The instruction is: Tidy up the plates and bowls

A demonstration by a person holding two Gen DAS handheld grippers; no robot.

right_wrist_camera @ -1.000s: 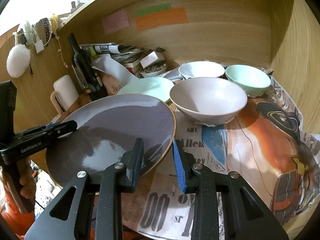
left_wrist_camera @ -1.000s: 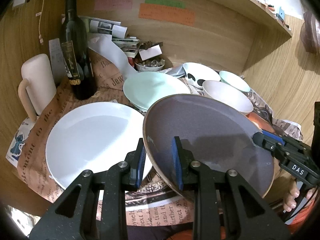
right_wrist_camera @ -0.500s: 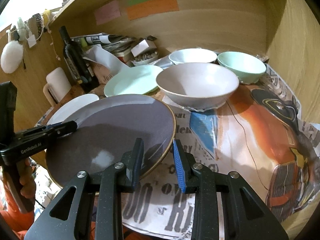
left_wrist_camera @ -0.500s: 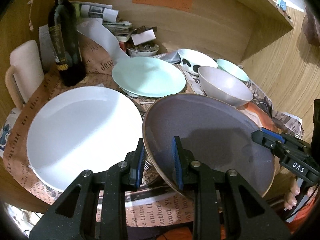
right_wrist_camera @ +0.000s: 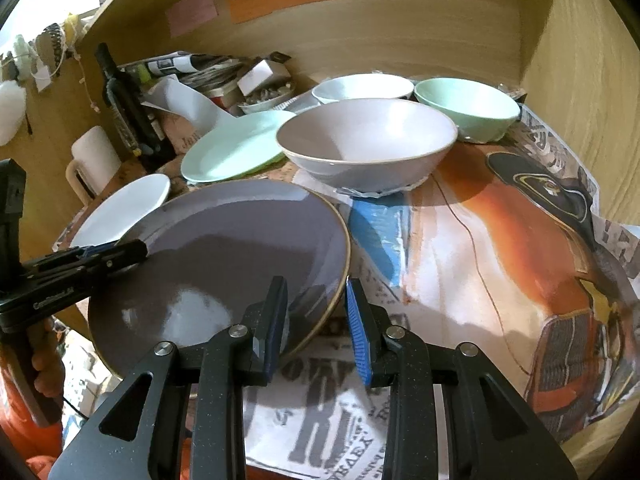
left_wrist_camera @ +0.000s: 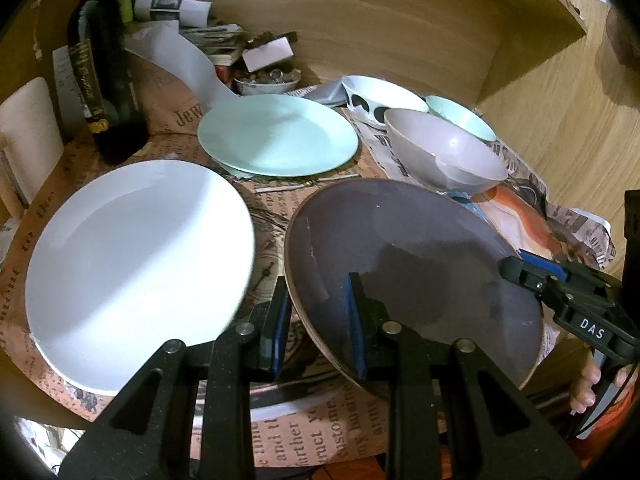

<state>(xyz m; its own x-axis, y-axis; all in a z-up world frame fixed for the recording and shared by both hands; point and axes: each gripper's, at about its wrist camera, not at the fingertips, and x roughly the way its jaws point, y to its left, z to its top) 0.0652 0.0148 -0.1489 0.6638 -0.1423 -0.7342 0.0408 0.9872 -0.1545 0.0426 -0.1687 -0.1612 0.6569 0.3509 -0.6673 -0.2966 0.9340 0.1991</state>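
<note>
A dark grey-purple plate [left_wrist_camera: 416, 264] with a brown rim is held tilted above the table between both grippers. My left gripper [left_wrist_camera: 316, 320] is shut on its left rim. My right gripper [right_wrist_camera: 316, 316] is shut on its right rim, and the plate [right_wrist_camera: 224, 264] fills the left of the right wrist view. A white plate [left_wrist_camera: 136, 264] lies to the left. A mint plate [left_wrist_camera: 276, 132] lies behind. A pale grey bowl [right_wrist_camera: 364, 140], a mint bowl [right_wrist_camera: 468, 108] and a white bowl [right_wrist_camera: 360, 86] stand at the back right.
A dark wine bottle [left_wrist_camera: 104, 68] and a cream mug [left_wrist_camera: 28, 136] stand at the back left. Papers and a small dish of clutter [left_wrist_camera: 264, 76] sit against the wooden back wall. Newspaper [right_wrist_camera: 500, 248] covers the table. A wooden side wall [right_wrist_camera: 584, 80] rises on the right.
Both grippers have lifted the grey plate up and back toward me; the white and mint plates now show more fully beyond it.
</note>
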